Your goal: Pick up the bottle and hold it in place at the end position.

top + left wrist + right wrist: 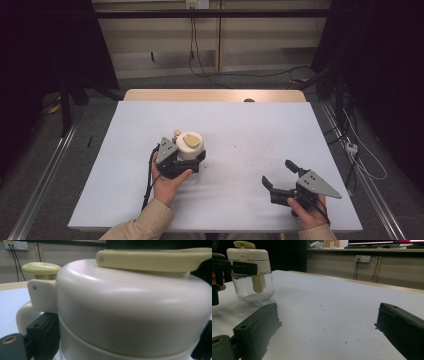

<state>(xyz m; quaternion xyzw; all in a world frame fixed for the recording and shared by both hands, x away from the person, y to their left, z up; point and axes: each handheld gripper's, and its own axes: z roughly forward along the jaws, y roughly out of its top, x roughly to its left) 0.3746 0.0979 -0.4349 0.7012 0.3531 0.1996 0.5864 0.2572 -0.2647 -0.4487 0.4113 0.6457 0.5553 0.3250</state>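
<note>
Left hand-held gripper (192, 159) clamped around upright glass jar (190, 146), centre-left of frame; right hand-held gripper (281, 175) spread wide, lower right, well apart on surface (250, 130).

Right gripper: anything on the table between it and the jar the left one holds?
Nothing visible. The right gripper sits open, and only bare white table lies between it and the glass jar, which the left gripper clamps at its cream lid.

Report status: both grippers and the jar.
Left gripper shut on cream-lidded clear glass jar, upright on white table. Right gripper open, apart, holding nothing. Nothing lies between them.
</note>
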